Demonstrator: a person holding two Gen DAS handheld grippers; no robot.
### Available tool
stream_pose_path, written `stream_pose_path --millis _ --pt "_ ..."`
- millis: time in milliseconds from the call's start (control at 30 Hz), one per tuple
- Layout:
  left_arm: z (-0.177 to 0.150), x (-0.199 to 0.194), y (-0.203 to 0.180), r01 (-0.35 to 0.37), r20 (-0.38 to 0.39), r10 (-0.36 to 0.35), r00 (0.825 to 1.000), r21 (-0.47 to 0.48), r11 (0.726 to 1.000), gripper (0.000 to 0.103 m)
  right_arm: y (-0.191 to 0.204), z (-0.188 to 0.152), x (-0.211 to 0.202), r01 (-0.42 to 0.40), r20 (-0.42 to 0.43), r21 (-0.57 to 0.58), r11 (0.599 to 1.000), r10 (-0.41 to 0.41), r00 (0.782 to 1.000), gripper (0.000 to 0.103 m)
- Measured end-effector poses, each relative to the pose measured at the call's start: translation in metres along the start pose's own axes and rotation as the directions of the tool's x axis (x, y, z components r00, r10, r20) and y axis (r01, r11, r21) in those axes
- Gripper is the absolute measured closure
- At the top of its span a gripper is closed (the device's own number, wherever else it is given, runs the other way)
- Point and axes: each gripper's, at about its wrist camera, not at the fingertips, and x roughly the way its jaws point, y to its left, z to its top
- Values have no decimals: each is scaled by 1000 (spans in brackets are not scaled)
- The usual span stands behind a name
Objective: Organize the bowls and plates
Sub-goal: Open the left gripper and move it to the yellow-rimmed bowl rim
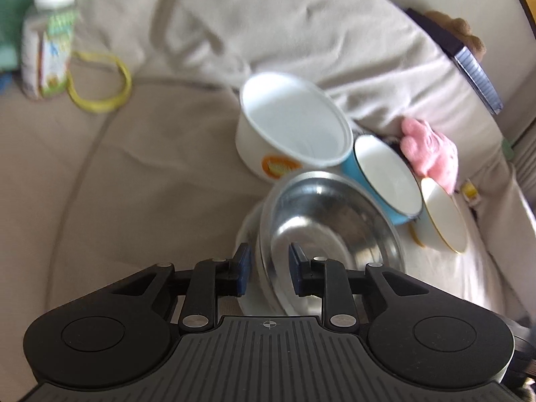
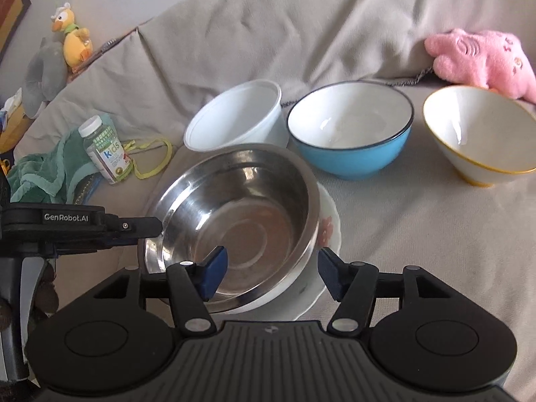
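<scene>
While your left gripper (image 1: 268, 269) straddles the near rim of the steel bowl (image 2: 234, 221), one pad (image 1: 243, 269) outside the wall and the other inside, whether the pads actually press on the metal you cannot tell from either view. Your right gripper (image 2: 272, 276) stands spread wide, its jaws either side of the same bowl's rim, the right pad clear of it.

Items on the beige sofa cover (image 2: 418, 251):
- steel bowl, tilted, sitting in a white plate (image 2: 330, 231) with a flower print
- white tub (image 2: 238, 117), just behind the steel bowl, leaning
- blue bowl (image 2: 351, 127), white inside, beside the tub
- cream bowl (image 2: 479, 134) with a gold rim, to the right of the blue one, apart from it
- pink plush toy (image 2: 482, 60) behind the cream bowl
- vitamin bottle (image 2: 105, 150) with a white cap, on the left, against a green cloth (image 2: 40, 174)
- yellow cord (image 2: 154, 160) looped beside the bottle
</scene>
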Motion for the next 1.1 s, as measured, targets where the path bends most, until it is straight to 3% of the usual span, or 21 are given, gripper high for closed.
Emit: stream_pose_path --millis 67,167,300,400,500,667,833,867,1100 --pt "0 -10 -18 -12 63 11 998 24 1000 76 -18 1 -14 2 30 34 999 -3 1000 37" --pt "-5 -10 -55 51 94 -60 994 89 995 76 -59 1 -26 44 58 102 994 -50 997 34" --pt "-21 9 -117 192 50 -205 977 199 961 76 -114 -5 -39 114 71 200 973 -130 989 29" --pt "-36 31 -158 258 3 -267 964 237 937 76 -150 -12 -48 197 79 223 955 -219 973 23" --pt "-53 55 -192 256 -64 -248 967 272 928 76 -189 -18 -50 222 52 296 929 -247 968 19" --pt "-73 88 -227 210 -145 -172 974 313 926 76 -242 -34 -53 190 19 406 894 -216 976 16" --pt "-69 106 -248 198 -174 -148 974 324 925 76 -246 -37 -50 120 26 399 909 -142 989 5" --pt "-67 109 -254 198 -178 -145 973 333 922 76 -244 -37 -48 122 20 391 912 -141 990 0" --pt "-41 121 -284 174 -142 -125 982 415 893 76 -231 -34 -41 189 2 366 911 -204 979 0"
